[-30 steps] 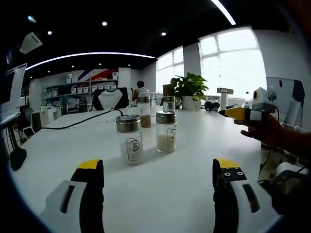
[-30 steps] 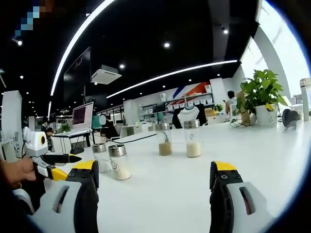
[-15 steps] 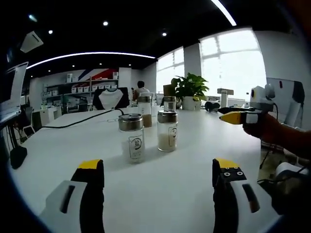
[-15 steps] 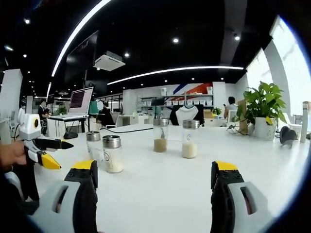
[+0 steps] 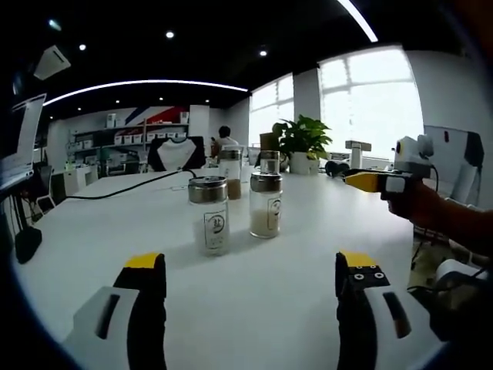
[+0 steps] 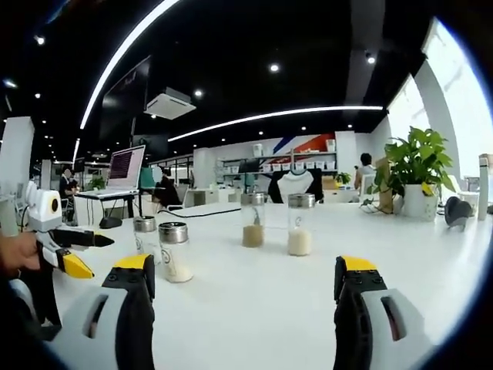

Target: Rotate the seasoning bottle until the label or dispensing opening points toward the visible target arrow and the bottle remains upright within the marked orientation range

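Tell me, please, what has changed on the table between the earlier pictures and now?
Nothing was taken hold of or let go. Both cameras shifted slightly. The four seasoning bottles stand upright on the white table, as before. The left gripper and the right gripper remain open.

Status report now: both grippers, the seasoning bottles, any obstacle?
Left gripper open, empty. Right gripper open, empty. Four seasoning bottles upright on white table, nearest one untouched. Nothing between jaws and bottles.

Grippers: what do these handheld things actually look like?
Each has two blocky jaws, black with yellow tips and pale grey shells. The left gripper has small screw holes below one tip. The right gripper matches it. From the side, in the left gripper view, it shows a slim yellow jaw and white body.
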